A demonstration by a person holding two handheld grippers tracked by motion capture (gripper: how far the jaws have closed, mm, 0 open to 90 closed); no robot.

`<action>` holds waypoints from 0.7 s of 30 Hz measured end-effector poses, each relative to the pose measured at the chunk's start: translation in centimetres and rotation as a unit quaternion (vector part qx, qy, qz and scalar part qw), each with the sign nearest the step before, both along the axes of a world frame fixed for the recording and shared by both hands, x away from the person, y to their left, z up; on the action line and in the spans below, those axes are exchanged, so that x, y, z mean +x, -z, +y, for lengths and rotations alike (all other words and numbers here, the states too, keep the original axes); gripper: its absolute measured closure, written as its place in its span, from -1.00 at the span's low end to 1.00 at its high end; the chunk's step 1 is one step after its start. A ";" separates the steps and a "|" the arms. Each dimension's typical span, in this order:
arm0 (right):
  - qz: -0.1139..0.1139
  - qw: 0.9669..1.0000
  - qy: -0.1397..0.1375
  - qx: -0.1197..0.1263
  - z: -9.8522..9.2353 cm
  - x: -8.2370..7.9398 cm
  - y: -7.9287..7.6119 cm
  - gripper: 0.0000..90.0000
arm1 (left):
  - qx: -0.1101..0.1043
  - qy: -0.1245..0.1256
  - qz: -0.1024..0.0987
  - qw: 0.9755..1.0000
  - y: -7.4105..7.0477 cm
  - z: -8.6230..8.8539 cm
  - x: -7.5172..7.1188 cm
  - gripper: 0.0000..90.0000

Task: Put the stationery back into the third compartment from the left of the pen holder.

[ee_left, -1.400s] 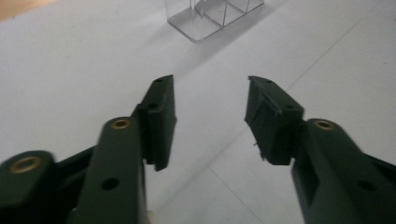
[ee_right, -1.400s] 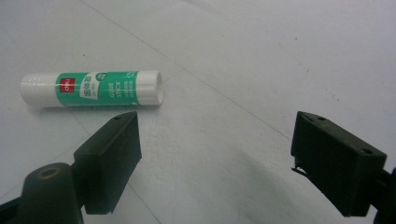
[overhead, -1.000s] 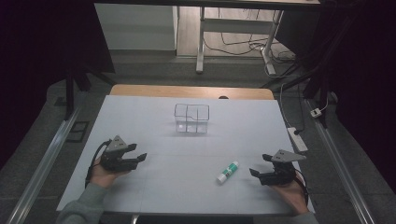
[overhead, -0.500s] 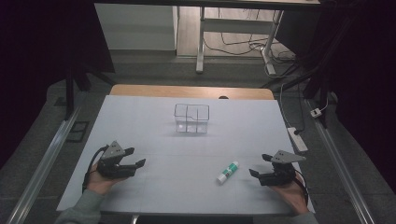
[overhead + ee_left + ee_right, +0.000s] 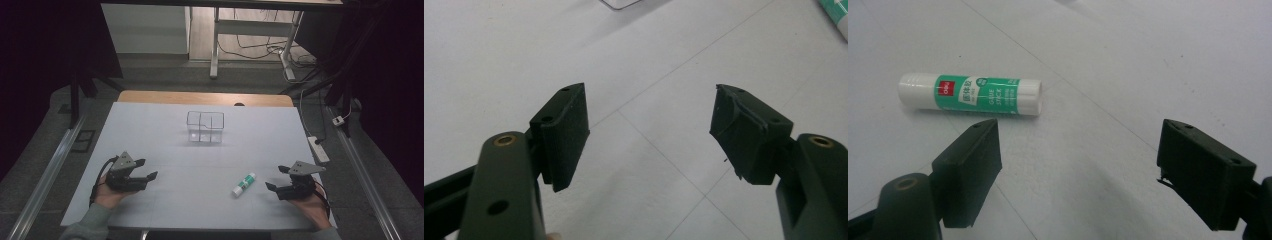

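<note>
A white and green glue stick (image 5: 243,184) lies flat on the white table (image 5: 165,130), right of centre near the front. My right gripper (image 5: 276,178) rests just right of it. In the right gripper view the glue stick (image 5: 970,94) lies beyond the left jaw, and the right gripper (image 5: 1078,165) stands open and empty. My left gripper (image 5: 145,169) sits at the front left, far from the stick. Its jaws have just been opening, and the left gripper (image 5: 651,130) has only bare table between them. The glue stick's end (image 5: 836,15) shows at the top right of that view.
A small clear box with compartments (image 5: 205,127) stands at the table's middle, toward the far side; its corner (image 5: 621,3) shows in the left gripper view. A wooden strip (image 5: 200,97) runs along the far edge. A power strip (image 5: 318,149) lies off the right side.
The left gripper's jaws have spread a little wider. Both hands, the glue stick and the box stay where they were.
</note>
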State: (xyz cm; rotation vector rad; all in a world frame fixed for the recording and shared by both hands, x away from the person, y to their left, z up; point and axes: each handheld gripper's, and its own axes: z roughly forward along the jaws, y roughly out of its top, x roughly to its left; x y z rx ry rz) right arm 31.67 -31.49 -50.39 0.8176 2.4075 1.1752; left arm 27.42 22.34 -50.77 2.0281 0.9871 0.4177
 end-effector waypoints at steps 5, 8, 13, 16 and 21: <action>0.008 1.000 -0.020 -0.004 0.3 0.2 -0.3 -0.56 | 0.003 0.005 0.000 1.000 0.1 -0.2 0.1 -0.31; 0.010 0.999 -0.029 -0.009 0.6 0.4 -0.3 -0.56 | 0.005 0.007 0.004 1.000 0.3 -0.3 0.2 -0.32; 0.009 0.999 -0.041 -0.021 0.9 1.0 -0.5 -0.56 | 0.009 0.010 0.006 1.000 0.4 -0.4 0.3 -0.33; 0.009 0.998 -0.049 -0.029 1.2 1.3 -1.0 -0.56 | 0.009 0.009 0.007 1.000 0.4 -0.4 0.3 -0.33; 0.003 0.997 -0.062 -0.038 1.4 1.4 -1.5 -0.56 | 0.009 0.011 0.007 1.000 0.4 -0.4 0.3 -0.33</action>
